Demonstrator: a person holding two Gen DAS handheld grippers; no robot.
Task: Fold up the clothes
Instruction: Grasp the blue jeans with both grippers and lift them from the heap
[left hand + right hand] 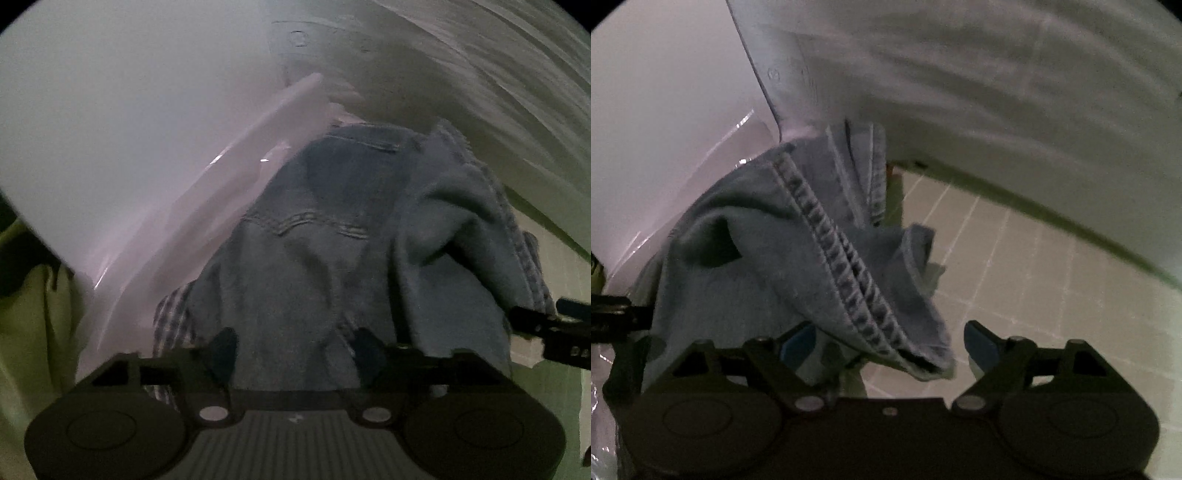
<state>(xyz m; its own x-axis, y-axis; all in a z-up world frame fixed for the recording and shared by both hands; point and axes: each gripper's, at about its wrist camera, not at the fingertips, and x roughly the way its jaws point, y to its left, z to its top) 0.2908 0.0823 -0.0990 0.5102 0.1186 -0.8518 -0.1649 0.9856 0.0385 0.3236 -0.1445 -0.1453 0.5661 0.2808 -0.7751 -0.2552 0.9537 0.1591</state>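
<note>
Denim jeans [332, 236] hang bunched between your two grippers, beside a white table [92, 129]. Your left gripper [295, 350] pinches the fabric; your right gripper [890, 347] stands open around a seamed fold.

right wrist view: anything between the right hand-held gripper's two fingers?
Yes. In the right wrist view, the jeans' bunched seam edge hangs between the right hand-held gripper's spread fingers; tiled floor shows behind.

A home, likely — tiled floor [1015, 266], white table [92, 129].
</note>
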